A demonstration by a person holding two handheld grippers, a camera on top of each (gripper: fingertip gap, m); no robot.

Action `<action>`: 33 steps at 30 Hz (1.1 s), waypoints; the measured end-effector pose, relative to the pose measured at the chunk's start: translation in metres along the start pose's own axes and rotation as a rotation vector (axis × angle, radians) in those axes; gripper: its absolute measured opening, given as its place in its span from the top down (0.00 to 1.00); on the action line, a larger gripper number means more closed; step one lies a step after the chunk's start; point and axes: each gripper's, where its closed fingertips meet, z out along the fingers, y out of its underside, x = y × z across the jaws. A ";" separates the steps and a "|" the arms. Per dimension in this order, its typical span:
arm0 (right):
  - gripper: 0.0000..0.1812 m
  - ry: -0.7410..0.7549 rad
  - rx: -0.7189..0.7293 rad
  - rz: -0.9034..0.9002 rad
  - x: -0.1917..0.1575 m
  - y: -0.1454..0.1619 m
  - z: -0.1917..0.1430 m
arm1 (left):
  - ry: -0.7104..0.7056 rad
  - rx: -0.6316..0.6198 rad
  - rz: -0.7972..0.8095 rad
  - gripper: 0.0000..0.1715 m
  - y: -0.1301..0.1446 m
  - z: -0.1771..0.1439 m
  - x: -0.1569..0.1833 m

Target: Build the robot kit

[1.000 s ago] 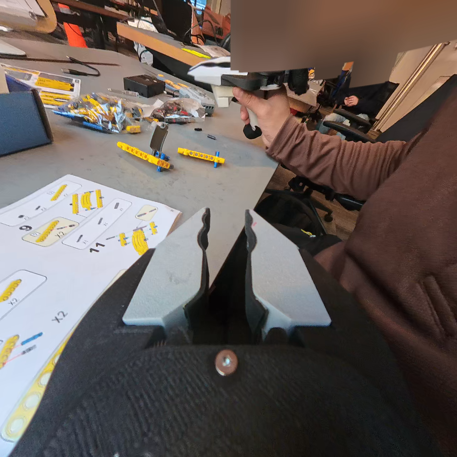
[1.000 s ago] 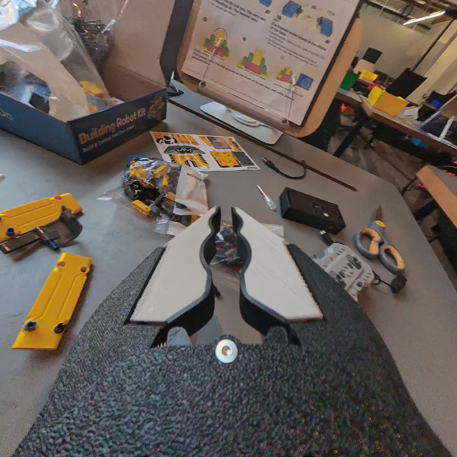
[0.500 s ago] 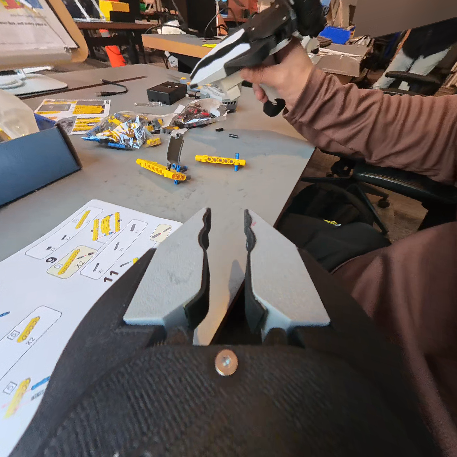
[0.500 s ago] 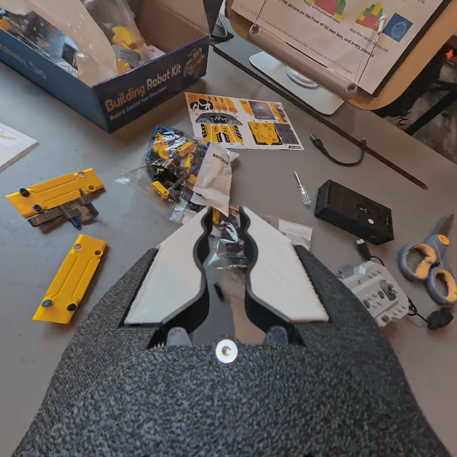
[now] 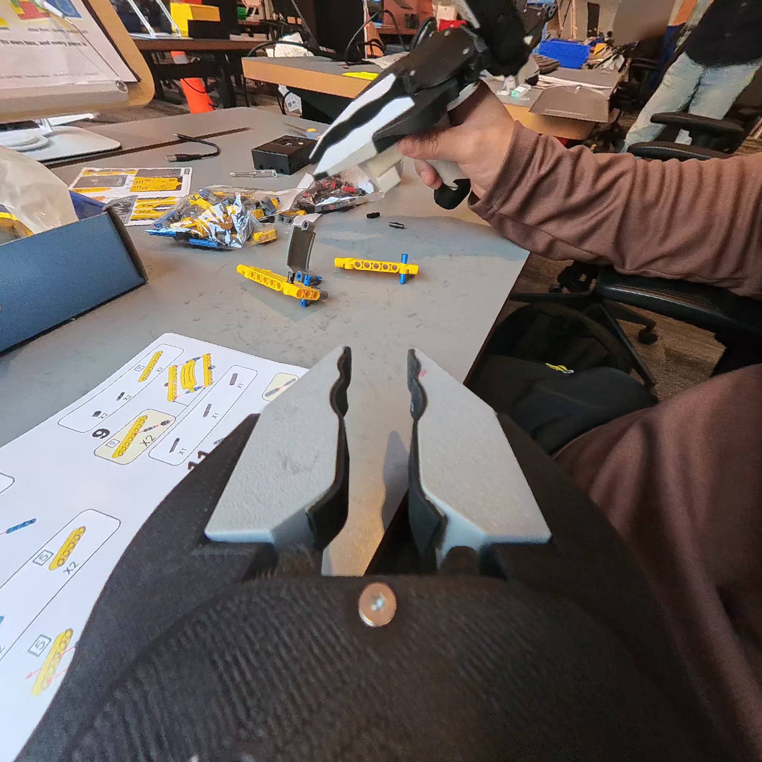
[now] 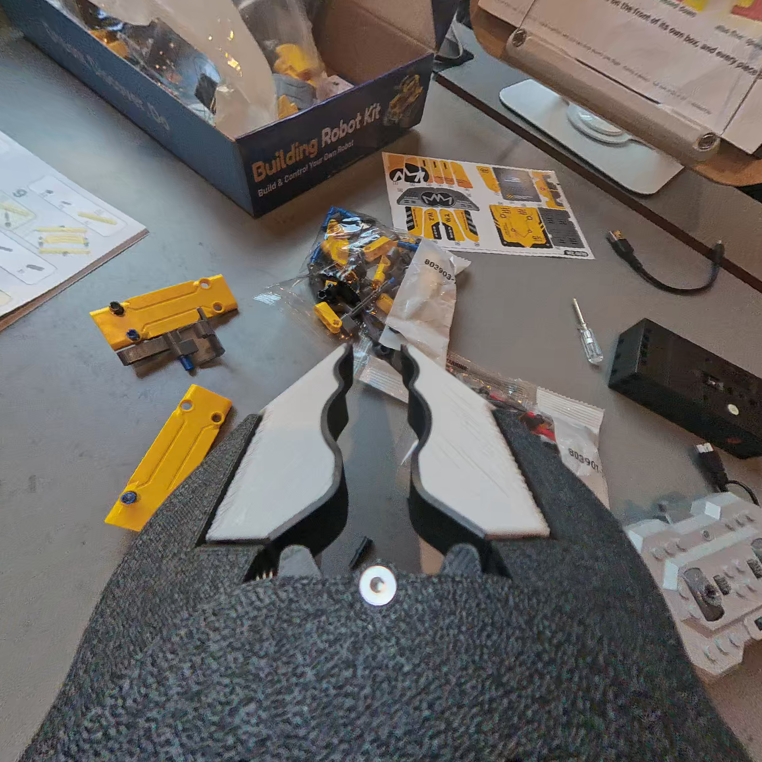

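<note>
The right claw [image 6: 377, 358] is seen with its jaws parted and nothing between them, poised above two clear bags of small parts: a bag of red and black pieces [image 6: 532, 412] directly beneath it and a bag of yellow, blue and grey pieces [image 6: 363, 284] just beyond its tips. Both bags are judged light, crinkly and slippery, likely to sag when lifted; a pinch on a gathered edge or on a white header strip would probably hold best. The left claw [image 5: 378, 363] is likewise gaping and empty, held low over the near edge of the grey worktop [image 5: 231, 313], beside an open instruction booklet [image 5: 103, 453]. To the left of the right claw, two yellow plates are counted: one bare [image 6: 173, 453] and one joined to a grey piece [image 6: 165, 309]; these look rigid and light. Two loose black pins [image 5: 385, 219] lie by the bags. Farther out are noted one sticker sheet [image 6: 486, 206], one small screwdriver [image 6: 587, 338], one black box [image 6: 684, 387], one grey module [image 6: 701, 577], one short cable [image 6: 668, 268], and one blue kit carton [image 6: 321, 136] holding further bagged parts.
</note>
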 end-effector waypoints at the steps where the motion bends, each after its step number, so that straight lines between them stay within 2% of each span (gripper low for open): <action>1: 0.85 0.012 -0.024 -0.027 0.000 0.002 0.003 | 0.004 -0.002 0.003 0.86 0.001 0.000 0.000; 4: 0.76 0.071 -0.084 -0.125 0.002 0.003 0.013 | 0.015 -0.009 0.014 0.86 0.002 -0.001 0.002; 10: 0.76 0.134 -0.150 -0.284 0.007 -0.005 0.034 | 0.026 -0.012 0.012 0.86 0.003 -0.001 0.003; 12: 0.79 0.127 -0.182 -0.319 0.009 -0.003 0.041 | 0.025 -0.016 0.016 0.86 0.004 -0.001 0.003; 14: 0.88 0.135 -0.173 -0.339 0.012 -0.007 0.045 | 0.021 -0.020 0.018 0.86 0.004 0.000 0.003; 18: 0.99 0.142 -0.177 -0.359 0.014 -0.012 0.048 | 0.017 -0.027 0.019 0.86 0.005 0.001 0.003; 23: 0.99 0.113 -0.123 -0.294 0.011 -0.025 0.042 | 0.022 -0.034 0.022 0.86 0.007 0.004 0.005; 33: 0.94 0.059 -0.119 -0.199 0.008 -0.021 0.039 | 0.027 -0.037 0.012 0.85 0.005 0.005 0.007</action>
